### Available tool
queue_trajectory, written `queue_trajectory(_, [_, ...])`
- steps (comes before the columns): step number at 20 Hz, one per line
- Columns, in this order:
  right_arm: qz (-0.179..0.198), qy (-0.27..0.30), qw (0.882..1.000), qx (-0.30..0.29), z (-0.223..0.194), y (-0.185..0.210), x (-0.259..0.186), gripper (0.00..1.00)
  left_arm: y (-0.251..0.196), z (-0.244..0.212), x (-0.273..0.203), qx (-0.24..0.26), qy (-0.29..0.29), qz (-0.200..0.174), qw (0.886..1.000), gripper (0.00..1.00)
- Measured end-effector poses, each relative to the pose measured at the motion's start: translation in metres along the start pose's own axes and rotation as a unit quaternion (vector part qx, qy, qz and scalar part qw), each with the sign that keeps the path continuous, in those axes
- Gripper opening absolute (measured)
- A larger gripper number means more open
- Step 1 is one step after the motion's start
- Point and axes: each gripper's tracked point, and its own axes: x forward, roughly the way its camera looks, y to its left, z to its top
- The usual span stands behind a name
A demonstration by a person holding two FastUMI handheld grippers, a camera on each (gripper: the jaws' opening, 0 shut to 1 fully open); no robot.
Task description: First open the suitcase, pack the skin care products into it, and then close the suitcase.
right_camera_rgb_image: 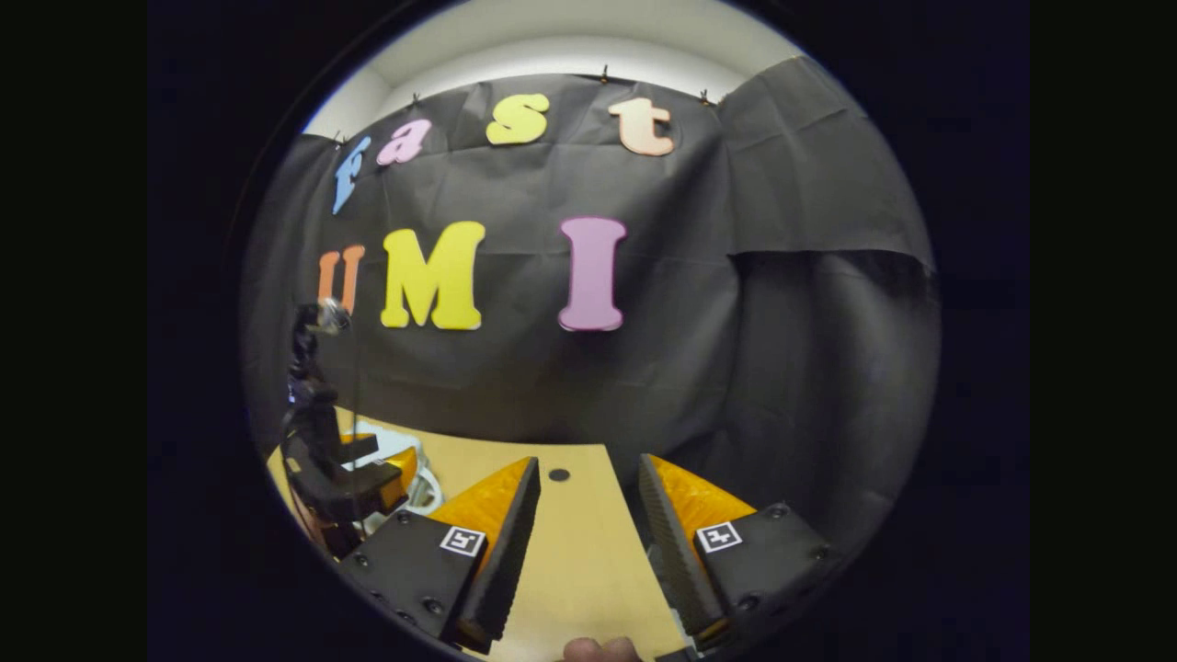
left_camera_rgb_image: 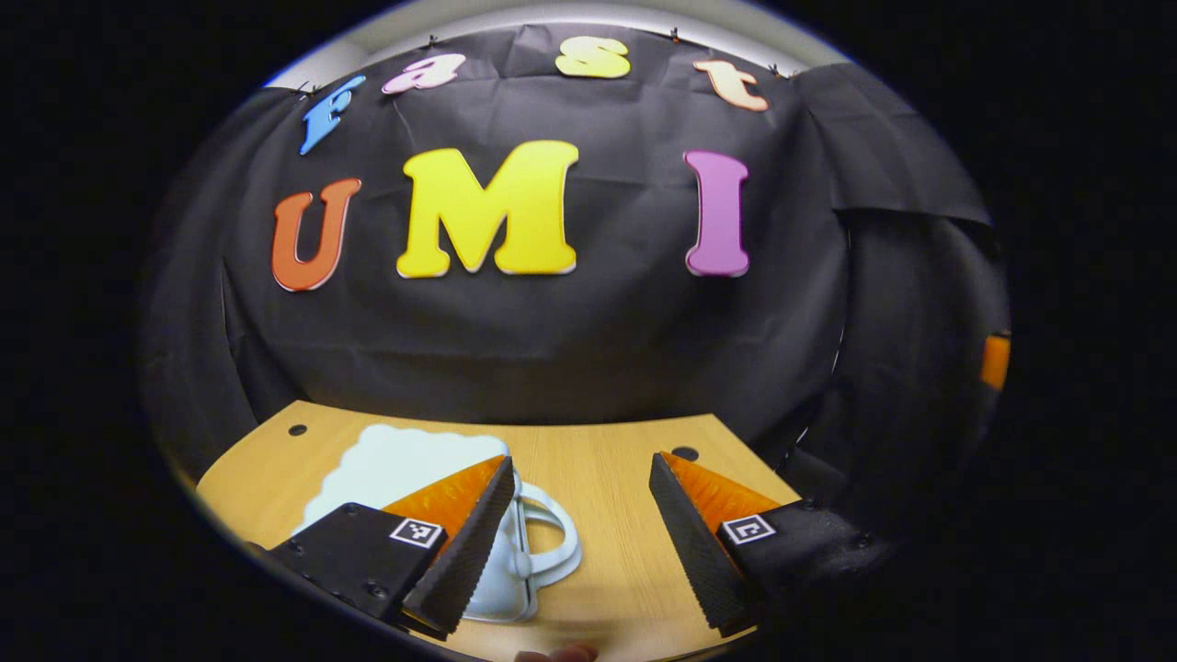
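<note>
the pale suitcase (left_camera_rgb_image: 405,469) on the counter (left_camera_rgb_image: 607,487) is partly hidden behind the left gripper (left_camera_rgb_image: 579,529), whose fingers stand apart; the right gripper (right_camera_rgb_image: 588,542) likewise gapes, holding nothing.

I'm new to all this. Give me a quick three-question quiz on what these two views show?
1. True or false: the left gripper is shut on the suitcase.
2. The suitcase lies on: A) the table B) the floor C) a shelf.
3. Fill in: the right gripper's jaws stand ____.

Key: 1 false, its jaws stand apart with the pale suitcase beyond them. 2 A. 3 open.
</note>
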Motion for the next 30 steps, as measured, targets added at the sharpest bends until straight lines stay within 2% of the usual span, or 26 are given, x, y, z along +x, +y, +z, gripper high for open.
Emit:
queue_trajectory(5, [0.047, -0.047, 0.998, 0.005, 0.029, 0.065, 0.015, 0.65, 0.041, 0.067, -0.054, -0.003, -0.062, 0.024, 0.998, 0.95])
queue_trajectory(6, [0.051, -0.051, 0.997, 0.005, 0.031, 0.074, 0.016, 0.66, 0.049, 0.076, -0.063, 0.001, -0.073, 0.031, 0.997, 1.00])
queue_trajectory(7, [0.051, -0.051, 0.997, 0.002, 0.031, 0.083, 0.015, 0.66, 0.056, 0.083, -0.070, 0.004, -0.082, 0.036, 0.996, 0.96])
queue_trajectory(9, [0.057, -0.050, 0.997, 0.002, 0.030, 0.100, 0.014, 0.67, 0.073, 0.092, -0.078, 0.014, -0.097, 0.046, 0.994, 0.96])
queue_trajectory(11, [0.064, -0.049, 0.997, 0.004, 0.029, 0.112, 0.011, 0.72, 0.082, 0.087, -0.081, 0.012, -0.096, 0.051, 0.994, 0.96])
queue_trajectory(15, [0.066, -0.057, 0.996, -0.001, 0.034, 0.124, 0.010, 0.73, 0.094, 0.087, -0.085, 0.009, -0.094, 0.058, 0.994, 0.96])
queue_trajectory(30, [0.080, -0.063, 0.995, 0.000, 0.040, 0.144, 0.016, 0.71, 0.097, 0.086, -0.079, 0.010, -0.096, 0.045, 0.994, 0.96])
